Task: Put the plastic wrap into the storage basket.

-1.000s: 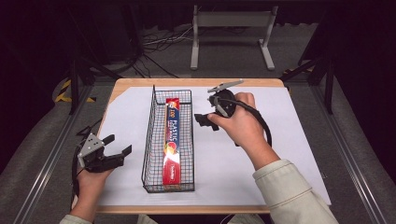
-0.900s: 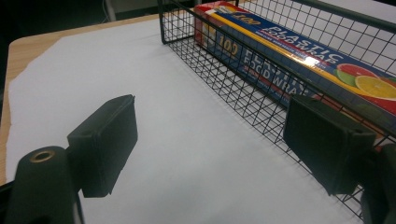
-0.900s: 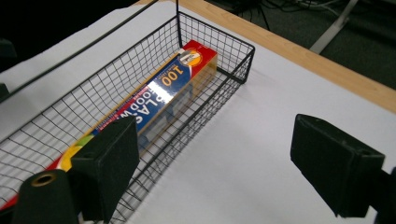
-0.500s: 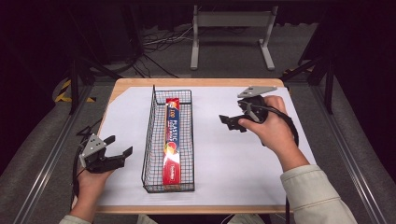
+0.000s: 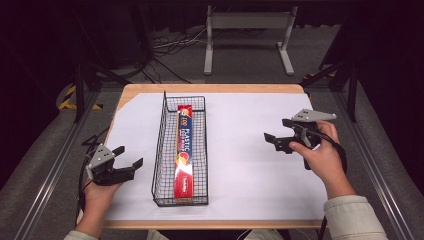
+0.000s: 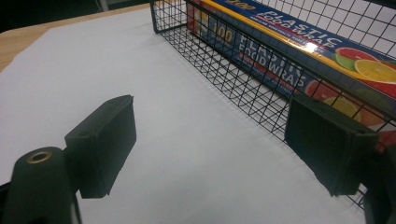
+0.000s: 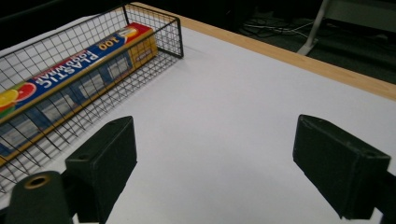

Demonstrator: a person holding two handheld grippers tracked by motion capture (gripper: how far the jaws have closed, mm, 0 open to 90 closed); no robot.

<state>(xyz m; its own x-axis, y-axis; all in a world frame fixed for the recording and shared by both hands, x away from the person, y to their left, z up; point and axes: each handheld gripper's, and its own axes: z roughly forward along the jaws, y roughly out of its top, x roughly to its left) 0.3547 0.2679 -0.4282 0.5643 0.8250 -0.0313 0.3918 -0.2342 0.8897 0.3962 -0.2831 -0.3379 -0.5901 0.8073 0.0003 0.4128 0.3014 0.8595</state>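
Observation:
A long red and blue box of plastic food wrap (image 5: 185, 150) lies lengthwise in a black wire basket (image 5: 160, 150) left of the table's middle. The box (image 6: 299, 60) and basket wall (image 6: 219, 60) fill the upper right of the left gripper view; the box (image 7: 70, 79) and basket (image 7: 168, 28) sit at upper left in the right gripper view. My left gripper (image 5: 127, 157) is open near the table's left front edge, beside the basket, its jaws empty (image 6: 210, 149). My right gripper (image 5: 277, 132) is open over the white sheet at the right, well clear of the basket, holding nothing (image 7: 215, 158).
A white sheet (image 5: 240, 165) covers the wooden table (image 5: 210, 89). A grey metal stand (image 5: 247, 30) and cables lie on the floor beyond the far edge. Metal rails run along both sides of the table.
My right gripper has drawn away from the basket to the right side of the table. The left gripper has barely moved. The box stays in the basket.

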